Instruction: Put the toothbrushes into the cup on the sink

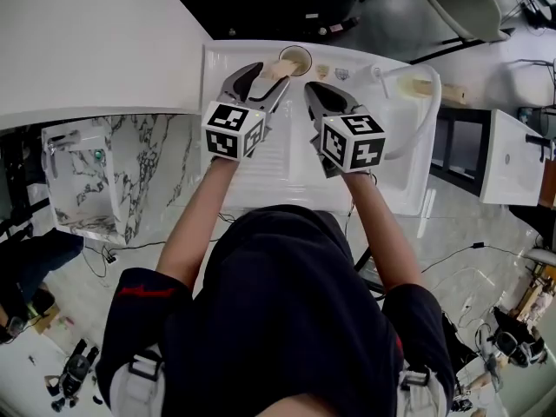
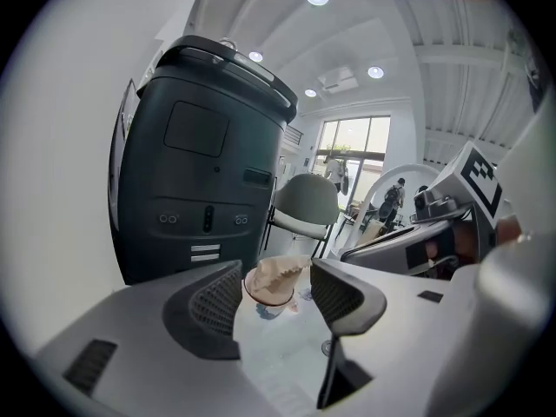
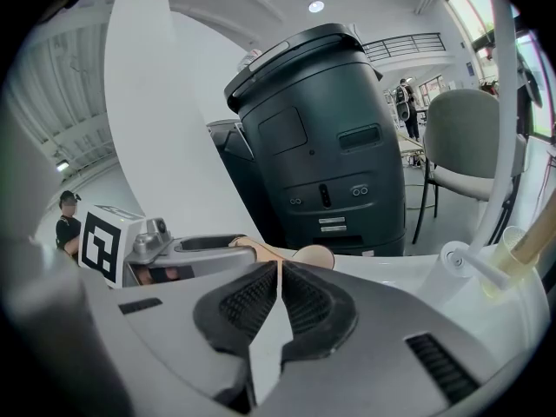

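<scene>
Left gripper [image 2: 275, 278] released, jaws apart. Cup [image 2: 261, 297] sits just ahead between the tips, beige toothbrush [image 2: 281, 273] at its rim. Right gripper [image 3: 280, 272] clenched, empty.

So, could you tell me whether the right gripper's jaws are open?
No, the right gripper is shut, its jaws meeting with nothing between them.

Tally: 1 sink [image 1: 219, 68]; 1 cup [image 1: 295, 59] at the sink's back rim; 2 grippers over the sink (left gripper [image 1: 273, 74], right gripper [image 1: 310, 89]); 1 chair [image 2: 304, 202] and 1 dark machine [image 2: 200, 163] behind the sink.
</scene>
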### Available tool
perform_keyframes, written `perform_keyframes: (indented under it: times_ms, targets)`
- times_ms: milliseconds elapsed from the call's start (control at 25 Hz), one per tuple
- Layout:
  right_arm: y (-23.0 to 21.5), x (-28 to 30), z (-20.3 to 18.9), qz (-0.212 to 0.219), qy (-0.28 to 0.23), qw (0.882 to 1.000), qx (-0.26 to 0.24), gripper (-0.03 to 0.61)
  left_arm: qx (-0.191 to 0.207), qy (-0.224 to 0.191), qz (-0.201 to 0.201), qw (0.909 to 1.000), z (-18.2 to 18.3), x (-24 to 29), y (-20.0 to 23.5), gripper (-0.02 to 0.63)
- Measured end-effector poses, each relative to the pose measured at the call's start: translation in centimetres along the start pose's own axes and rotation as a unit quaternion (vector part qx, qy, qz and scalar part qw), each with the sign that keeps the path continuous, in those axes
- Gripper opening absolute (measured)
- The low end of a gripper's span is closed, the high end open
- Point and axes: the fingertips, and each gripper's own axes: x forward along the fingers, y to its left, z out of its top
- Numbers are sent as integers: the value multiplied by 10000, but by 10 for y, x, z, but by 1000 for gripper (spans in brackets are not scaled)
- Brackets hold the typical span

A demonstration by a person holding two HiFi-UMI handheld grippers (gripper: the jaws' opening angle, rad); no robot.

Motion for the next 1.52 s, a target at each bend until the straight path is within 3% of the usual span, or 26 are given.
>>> perform_keyframes:
  times_ms: [560,1000,1520]
  targets:
    - [19,-23,3,-64,-237,9996,-128,41,193,-134,-49,9997,5,-35,-16,231]
    - [38,-55,4,-163,-517,9983,-221,41,606,-281,-317,9973,9,-77,-57,65]
    - [74,-95,0,-277,-838,9948,-513,41,824,-715,-542,9926,25,-142,-101,25]
